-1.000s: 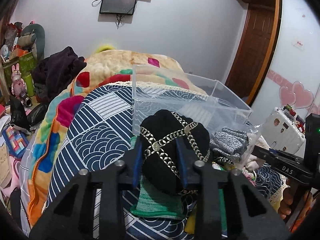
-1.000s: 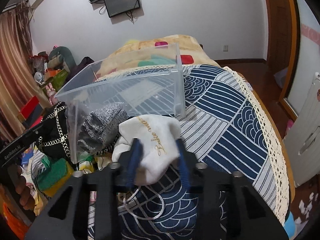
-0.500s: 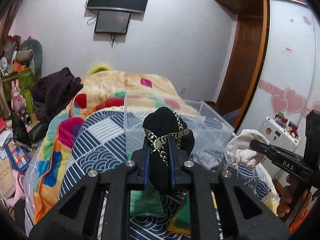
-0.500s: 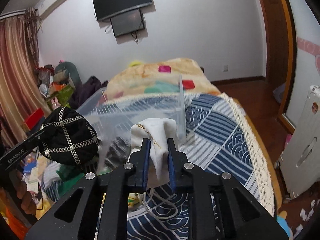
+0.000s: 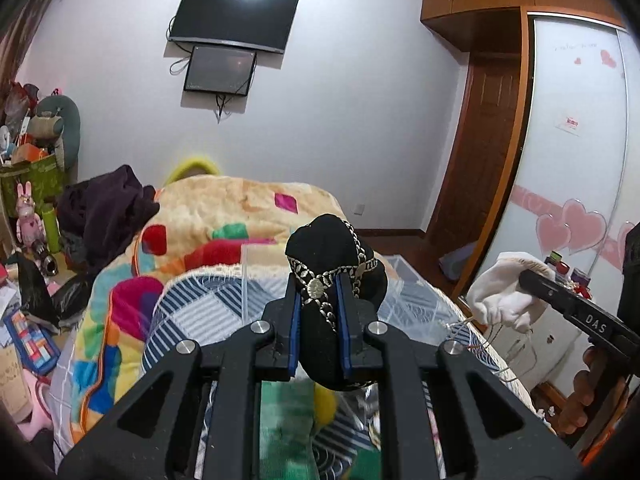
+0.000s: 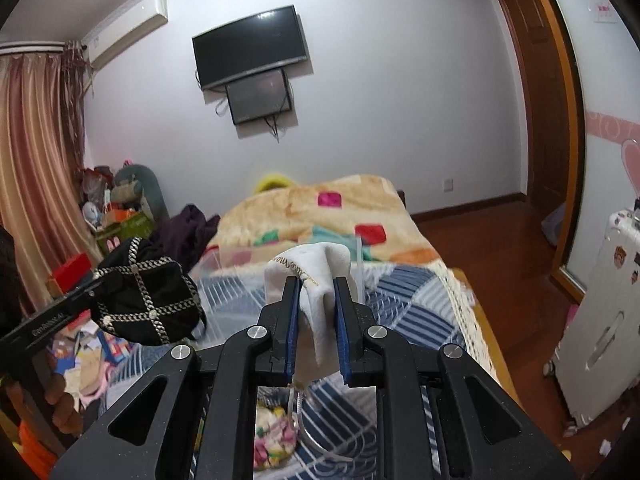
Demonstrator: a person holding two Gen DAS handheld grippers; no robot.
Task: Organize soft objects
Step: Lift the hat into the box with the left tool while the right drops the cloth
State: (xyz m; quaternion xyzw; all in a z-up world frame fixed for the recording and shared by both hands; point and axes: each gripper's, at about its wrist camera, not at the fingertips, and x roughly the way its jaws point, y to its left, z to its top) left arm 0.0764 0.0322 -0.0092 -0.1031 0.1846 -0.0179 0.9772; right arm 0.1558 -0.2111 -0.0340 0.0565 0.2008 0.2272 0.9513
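My left gripper point(image 5: 319, 300) is shut on a black pouch point(image 5: 334, 256) with gold chain trim and holds it in the air above the bed. The pouch also shows in the right wrist view point(image 6: 150, 300). My right gripper point(image 6: 316, 300) is shut on a white drawstring pouch point(image 6: 310, 268) with gold lettering, also lifted; it shows in the left wrist view point(image 5: 502, 288). A clear plastic bin point(image 5: 404, 276) sits on the blue patterned bedspread point(image 6: 416, 308) beyond both grippers, partly hidden by the pouches.
Green and yellow soft items point(image 5: 296, 412) lie on the bed below my left gripper. A floral bundle point(image 6: 272, 436) lies below my right gripper. A colourful quilt point(image 5: 224, 216) covers the far bed. Clutter point(image 5: 36, 208) stands at the left, a white suitcase point(image 6: 600, 320) at the right.
Both grippers closed tighter on their pouches and lifted them up off the bed. The views tilted upward, so the bin now sits lower behind the pouches.
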